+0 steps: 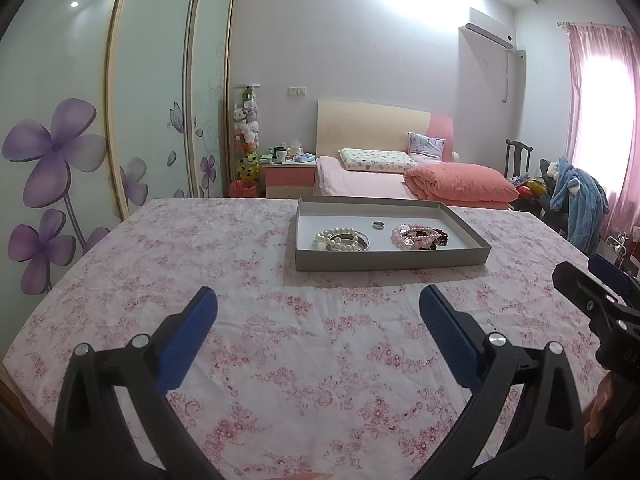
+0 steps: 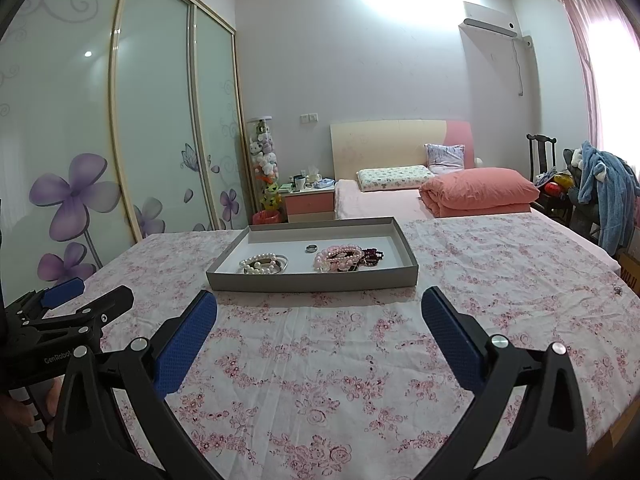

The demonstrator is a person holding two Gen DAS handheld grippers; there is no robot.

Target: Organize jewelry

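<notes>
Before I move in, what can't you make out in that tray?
- Dark beads: mostly hidden behind the pink bracelets, both views.
- Metal piece under the pearls: mostly covered; bangle or dish, unclear.
- Ring: too small for detail.
- Tray floor by the near wall: hidden.

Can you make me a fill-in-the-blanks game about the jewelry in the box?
1. The white pearl bracelet lies inside the shallow grey cardboard ____.
2. The small silver ring sits between the pearl bracelet and the ____ bead bracelets.
3. Both the left hand-held gripper and the right hand-held gripper have their blue-padded jaws wide ____, holding nothing.
4. The box rests on a tablecloth printed with pink ____.

Missing words: box; pink; open; flowers
</notes>
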